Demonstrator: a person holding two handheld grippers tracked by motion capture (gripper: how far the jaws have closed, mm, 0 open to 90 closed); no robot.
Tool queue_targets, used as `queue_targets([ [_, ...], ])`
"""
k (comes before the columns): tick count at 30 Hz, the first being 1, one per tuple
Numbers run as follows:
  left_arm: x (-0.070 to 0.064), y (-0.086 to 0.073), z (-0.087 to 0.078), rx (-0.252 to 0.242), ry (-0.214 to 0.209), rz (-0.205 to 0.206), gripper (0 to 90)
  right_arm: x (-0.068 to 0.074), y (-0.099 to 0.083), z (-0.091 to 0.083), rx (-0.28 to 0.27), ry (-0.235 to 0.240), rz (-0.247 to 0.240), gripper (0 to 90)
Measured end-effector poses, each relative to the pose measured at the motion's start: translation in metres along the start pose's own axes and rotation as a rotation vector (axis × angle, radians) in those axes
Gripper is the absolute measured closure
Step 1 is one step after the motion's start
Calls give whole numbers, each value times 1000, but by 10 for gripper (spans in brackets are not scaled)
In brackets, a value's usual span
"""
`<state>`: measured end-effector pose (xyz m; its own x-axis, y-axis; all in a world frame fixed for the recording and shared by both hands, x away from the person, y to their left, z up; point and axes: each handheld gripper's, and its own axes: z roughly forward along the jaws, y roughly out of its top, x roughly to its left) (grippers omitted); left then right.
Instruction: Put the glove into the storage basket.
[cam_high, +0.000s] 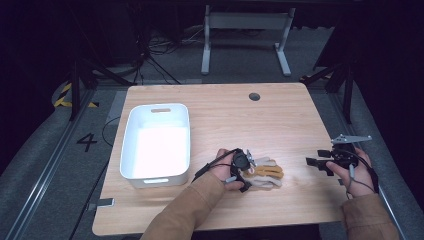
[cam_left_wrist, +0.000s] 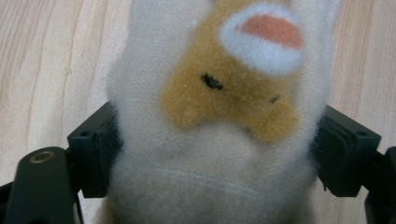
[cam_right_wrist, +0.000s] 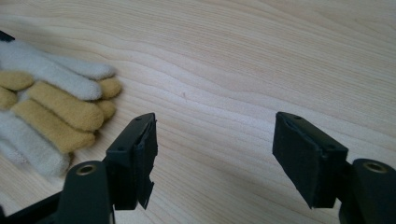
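A pair of fluffy cream and tan gloves (cam_high: 267, 173) lies stacked on the wooden table (cam_high: 235, 120), near its front edge. My left gripper (cam_high: 248, 173) is open wide, with one jaw on each side of the gloves at their cuff end. In the left gripper view the top glove (cam_left_wrist: 215, 93) shows a tan patch with an orange and white spot, and both jaws (cam_left_wrist: 217, 154) touch its fluffy sides. My right gripper (cam_high: 316, 165) hovers open to the right of the gloves with nothing between its jaws (cam_right_wrist: 215, 158). The glove fingers (cam_right_wrist: 51, 112) point toward it.
A white plastic bin (cam_high: 155, 180) stands at the table's left side and looks empty. A round dark cable hole (cam_high: 254, 96) sits near the table's far edge. Bare wood lies between the gloves and the right gripper.
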<state>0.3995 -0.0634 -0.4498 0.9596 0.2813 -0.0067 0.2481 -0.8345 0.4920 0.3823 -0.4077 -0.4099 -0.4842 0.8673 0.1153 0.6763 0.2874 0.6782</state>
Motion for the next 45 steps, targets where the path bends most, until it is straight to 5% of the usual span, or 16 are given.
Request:
queue_targets([
  [3,0,0,-1,0,-2,-2,208,0,0,0,4,-1,4,311],
  [11,-6,0,-7,-10,3,-18,561,0,0,2,5,-2,-1,312],
  [19,-7,2,-8,6,19,-24,693,1,-1,3,9,0,1,312],
  [37,-2,1,-9,0,-15,-89,729,-1,0,2,2,7,-2,310],
  [45,2,1,-16,-46,-80,-151,728,-4,2,5,-8,14,4,310],
])
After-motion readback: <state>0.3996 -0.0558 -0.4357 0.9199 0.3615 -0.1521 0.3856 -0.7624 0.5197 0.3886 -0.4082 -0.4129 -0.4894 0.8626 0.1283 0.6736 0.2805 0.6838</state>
